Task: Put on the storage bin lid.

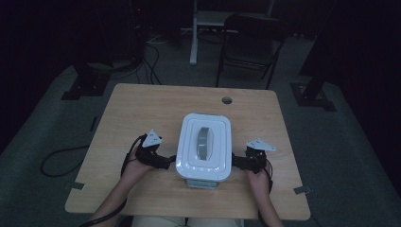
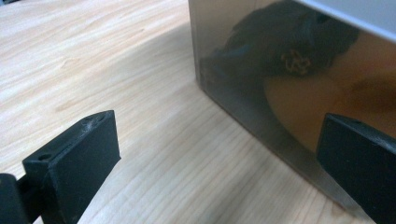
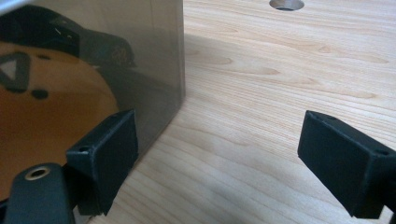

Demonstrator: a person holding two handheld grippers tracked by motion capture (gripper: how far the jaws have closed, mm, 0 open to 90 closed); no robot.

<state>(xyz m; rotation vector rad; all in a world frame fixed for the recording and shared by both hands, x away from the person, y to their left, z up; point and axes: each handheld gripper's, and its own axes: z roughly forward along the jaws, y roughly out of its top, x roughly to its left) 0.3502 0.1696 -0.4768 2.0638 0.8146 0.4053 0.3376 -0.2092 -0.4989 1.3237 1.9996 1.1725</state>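
Note:
A white rectangular lidded box [image 1: 204, 146] with a grey handle [image 1: 205, 143] on its lid stands near the middle of the wooden table [image 1: 142, 109]. Its side walls are shiny metal [image 2: 289, 88] and mirror the grippers [image 3: 84, 79]. My left gripper [image 1: 166, 161] sits at the box's left side, low by the table, jaws wide apart with nothing between them [image 2: 210, 163]. My right gripper [image 1: 238, 162] sits at the box's right side, also open and empty [image 3: 219, 158]. One finger [image 3: 105, 154] of the right gripper lies close against the metal wall.
A round cable hole [image 1: 227, 100] is in the table's far edge, also in the right gripper view [image 3: 286, 4]. Beyond the table stand a dark folding chair [image 1: 250, 42] and stand legs [image 1: 85, 80]. Cables [image 1: 61, 161] trail on the carpet at left.

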